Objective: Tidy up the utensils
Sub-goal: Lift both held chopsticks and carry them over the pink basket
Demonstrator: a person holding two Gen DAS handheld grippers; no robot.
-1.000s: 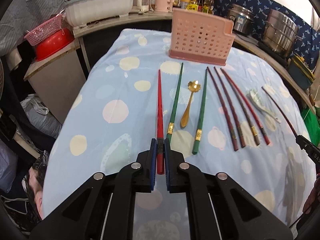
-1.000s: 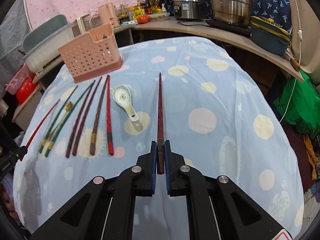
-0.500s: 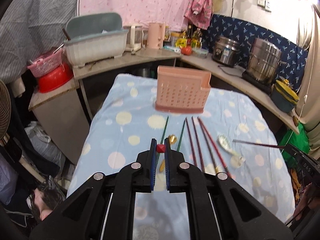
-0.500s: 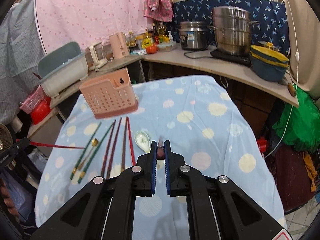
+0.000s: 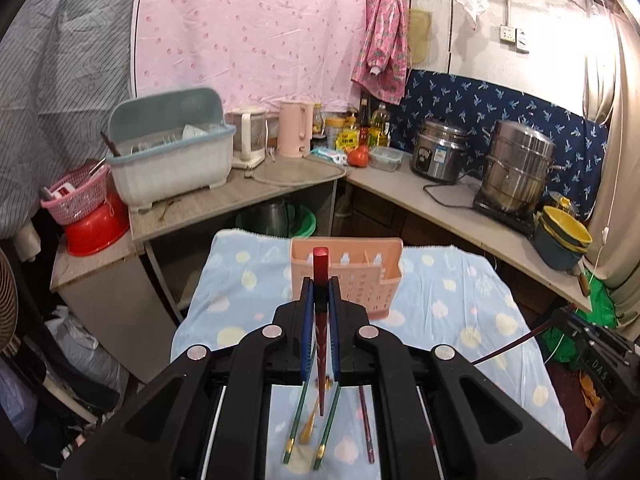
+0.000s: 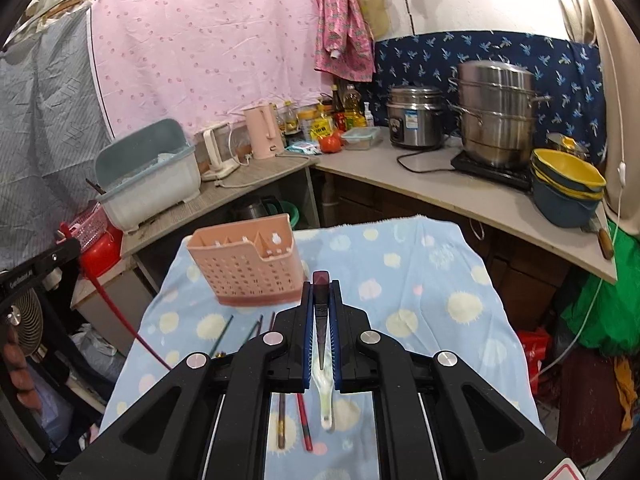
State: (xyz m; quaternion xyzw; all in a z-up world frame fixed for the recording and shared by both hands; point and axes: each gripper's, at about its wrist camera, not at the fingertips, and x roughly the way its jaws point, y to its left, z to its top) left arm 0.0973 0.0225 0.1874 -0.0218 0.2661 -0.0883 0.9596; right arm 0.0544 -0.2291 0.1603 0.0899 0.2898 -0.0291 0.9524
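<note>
My left gripper (image 5: 320, 300) is shut on a red chopstick (image 5: 320, 276), held upright high above the table, its tip hanging down. My right gripper (image 6: 320, 304) is shut on a dark red chopstick (image 6: 320, 284), held the same way. The pink perforated utensil holder (image 5: 352, 280) stands at the far end of the blue dotted cloth (image 5: 460, 312); it also shows in the right wrist view (image 6: 244, 268). Green chopsticks (image 5: 294, 424), a gold spoon (image 5: 310, 428) and a dark chopstick (image 5: 366, 428) lie on the cloth below. A white spoon (image 6: 326, 400) and more chopsticks (image 6: 302, 420) lie under the right gripper.
A counter (image 5: 440, 208) wraps the far side with steel pots (image 5: 516, 168), a dish rack (image 5: 172, 152), a pink kettle (image 5: 294, 128) and bottles. A red basin (image 5: 94, 224) sits far left. The right gripper appears at the right edge (image 5: 600, 352) with its chopstick.
Both grippers have lifted their chopsticks off the cloth and swung them upright, rising well above the table. The holder now sits lower in both views.
</note>
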